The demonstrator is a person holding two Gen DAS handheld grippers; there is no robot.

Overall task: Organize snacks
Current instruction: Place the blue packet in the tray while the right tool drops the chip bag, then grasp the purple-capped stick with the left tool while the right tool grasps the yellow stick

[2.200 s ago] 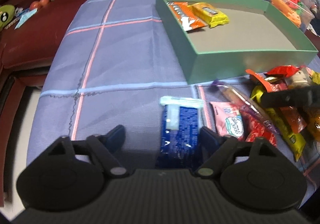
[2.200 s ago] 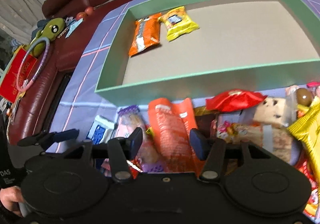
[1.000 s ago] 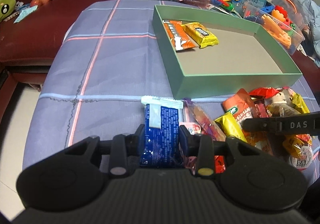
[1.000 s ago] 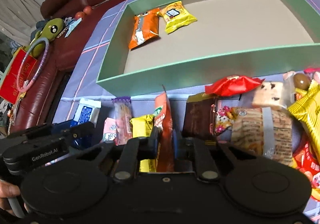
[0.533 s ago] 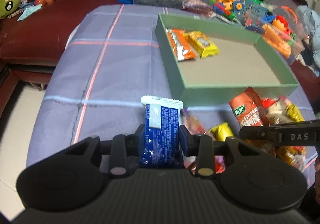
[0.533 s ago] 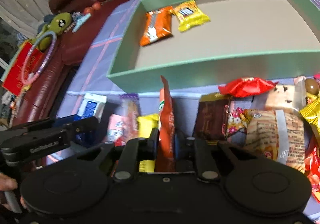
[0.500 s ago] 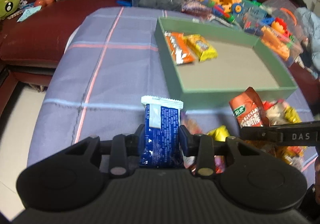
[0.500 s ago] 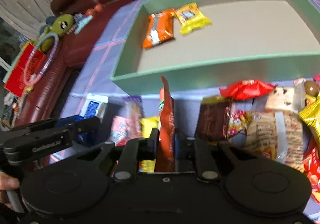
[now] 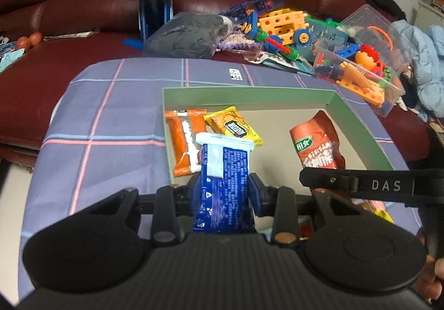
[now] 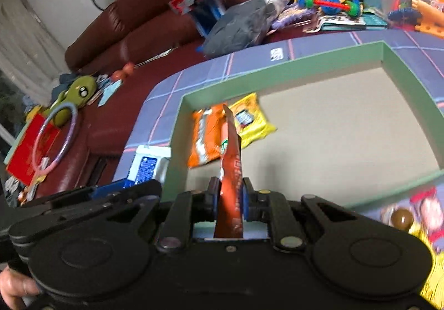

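Note:
My left gripper (image 9: 224, 188) is shut on a blue snack packet (image 9: 224, 168), held up over the near left corner of the green box (image 9: 358, 118). My right gripper (image 10: 229, 193) is shut on a red-orange packet (image 10: 230, 154), seen edge-on above the box floor. From the left wrist that red-orange packet (image 9: 316, 140) hangs over the box's right half, above the right gripper's black body (image 9: 360, 185). An orange packet (image 9: 180, 143) and a yellow packet (image 9: 233, 127) lie in the box's far left corner. The blue packet (image 10: 147, 165) shows left of the box wall (image 10: 408, 79).
Loose snacks (image 10: 416, 215) lie on the checked cloth (image 9: 105, 121) near the box's front right. Behind the box are a grey bag (image 9: 188, 35), building toys (image 9: 288, 30) and a clear tub (image 9: 369, 60) on a dark red sofa (image 9: 69, 10). A green plush (image 10: 80, 91) sits far left.
Both grippers have risen and moved forward with their packets, from the cloth in front of the box to over it. The loose snack pile has dropped out of the left view.

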